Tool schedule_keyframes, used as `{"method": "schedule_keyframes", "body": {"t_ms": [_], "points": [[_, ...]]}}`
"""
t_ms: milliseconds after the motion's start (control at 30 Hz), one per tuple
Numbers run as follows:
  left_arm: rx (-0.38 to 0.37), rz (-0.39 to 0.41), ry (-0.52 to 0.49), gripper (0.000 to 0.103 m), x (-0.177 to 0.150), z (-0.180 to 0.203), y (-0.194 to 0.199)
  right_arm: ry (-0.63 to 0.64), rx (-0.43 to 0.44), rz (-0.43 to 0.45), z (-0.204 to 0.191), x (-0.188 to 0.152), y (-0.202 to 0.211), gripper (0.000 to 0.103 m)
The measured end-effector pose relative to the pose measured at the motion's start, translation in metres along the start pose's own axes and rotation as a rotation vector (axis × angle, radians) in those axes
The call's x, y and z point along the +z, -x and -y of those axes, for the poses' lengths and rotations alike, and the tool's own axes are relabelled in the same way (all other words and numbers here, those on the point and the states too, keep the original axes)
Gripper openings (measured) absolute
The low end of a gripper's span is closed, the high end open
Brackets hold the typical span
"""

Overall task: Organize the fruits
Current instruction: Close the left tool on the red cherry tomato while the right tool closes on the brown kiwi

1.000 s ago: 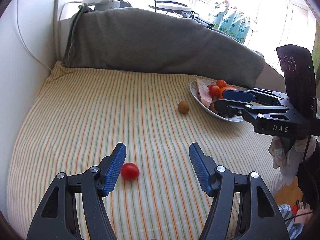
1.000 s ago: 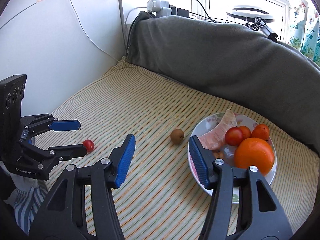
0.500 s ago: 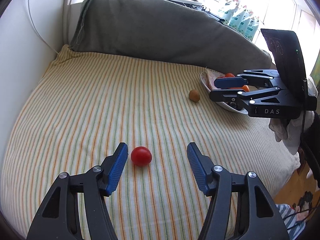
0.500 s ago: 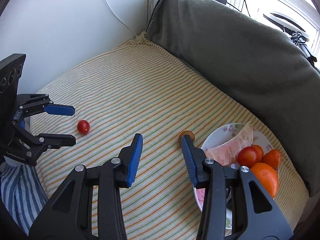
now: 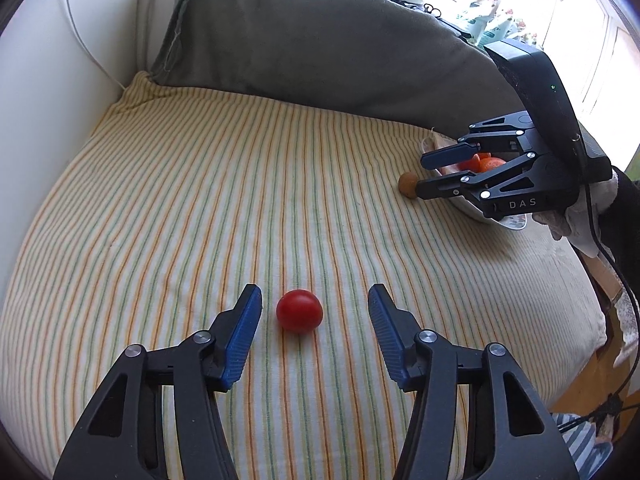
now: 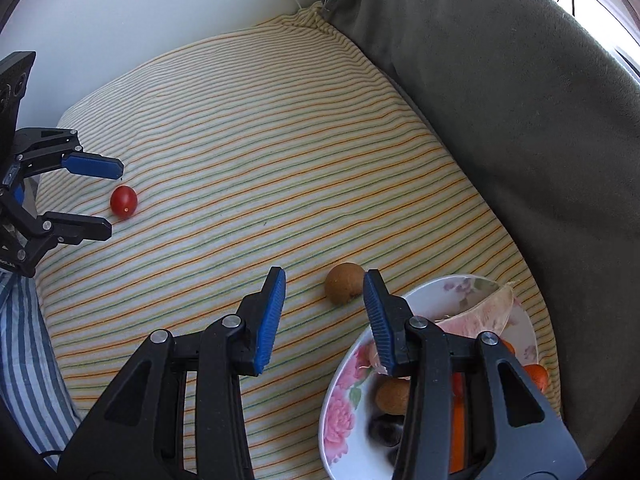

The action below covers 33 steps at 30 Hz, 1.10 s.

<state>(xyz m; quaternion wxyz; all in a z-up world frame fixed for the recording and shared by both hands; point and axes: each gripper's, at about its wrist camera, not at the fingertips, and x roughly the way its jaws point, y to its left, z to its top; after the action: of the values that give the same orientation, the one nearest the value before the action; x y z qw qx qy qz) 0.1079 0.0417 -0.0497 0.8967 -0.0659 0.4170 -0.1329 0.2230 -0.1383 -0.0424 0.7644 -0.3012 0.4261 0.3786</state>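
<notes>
A small red tomato (image 5: 299, 311) lies on the striped cloth, between the tips of my open left gripper (image 5: 314, 306); it also shows in the right wrist view (image 6: 123, 199). A small brown round fruit (image 6: 345, 282) lies on the cloth beside the floral plate (image 6: 345, 396), just ahead of my open right gripper (image 6: 324, 286) and close to its right fingertip. The plate holds a pink fruit wedge (image 6: 476, 312), another brown fruit (image 6: 394, 395) and orange fruits, partly hidden by my right gripper. In the left wrist view the right gripper (image 5: 420, 174) hovers beside the brown fruit (image 5: 408, 184).
The striped cloth (image 5: 200, 200) covers a soft surface. A grey blanket-covered bolster (image 5: 320, 52) runs along the back and right. A white wall (image 6: 120, 20) stands at the left. The cloth's right edge drops to the floor (image 5: 592, 380).
Both grippers moved forward and down. The tomato now sits between the left fingertips. The right gripper closed in on the brown fruit, its jaws narrower than one second ago.
</notes>
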Motion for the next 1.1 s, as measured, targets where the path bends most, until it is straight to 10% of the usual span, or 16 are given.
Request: {"method": "schedule_keyframes", "body": {"t_ms": [1100], "points": [[0.032, -0.039, -0.011, 0.029, -0.002, -0.006, -0.014, 0.083, -0.030, -0.117, 0.003, 0.025, -0.046, 0.029]]}}
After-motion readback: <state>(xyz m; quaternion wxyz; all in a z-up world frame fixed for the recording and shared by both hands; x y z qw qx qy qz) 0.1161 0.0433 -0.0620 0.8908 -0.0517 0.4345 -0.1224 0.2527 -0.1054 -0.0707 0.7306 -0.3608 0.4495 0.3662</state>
